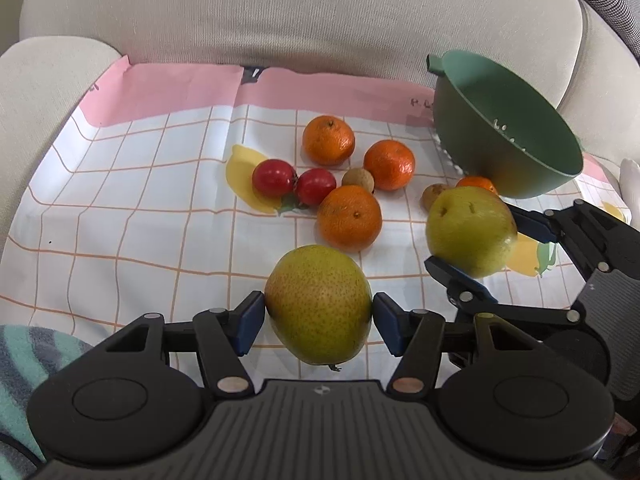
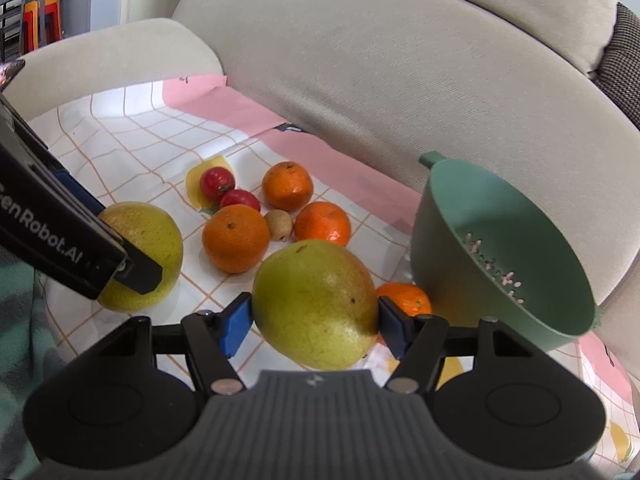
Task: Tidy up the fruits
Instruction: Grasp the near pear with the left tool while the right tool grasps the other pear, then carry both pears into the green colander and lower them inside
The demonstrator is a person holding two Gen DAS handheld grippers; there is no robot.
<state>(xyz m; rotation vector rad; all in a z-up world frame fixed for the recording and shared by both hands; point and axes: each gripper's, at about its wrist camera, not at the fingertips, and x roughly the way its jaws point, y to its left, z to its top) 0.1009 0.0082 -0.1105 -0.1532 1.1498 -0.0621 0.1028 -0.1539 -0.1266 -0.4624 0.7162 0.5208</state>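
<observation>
Green colander (image 2: 500,256) tilted on the sofa cloth, no fruit visible inside.
Each hand-held gripper, left (image 1: 319,318) and right (image 2: 314,320), is clamped on a pear.

Two yellow-green speckled pears (image 1: 318,304) (image 1: 471,230) are seen. The mandarins (image 1: 349,217) are coloured orange, the tomatoes (image 1: 274,177) red, the colander (image 1: 506,128) green. The cloth (image 1: 140,208) is patterned white with orange grid lines and pink-bordered; the sofa (image 1: 300,12) is beige.
</observation>
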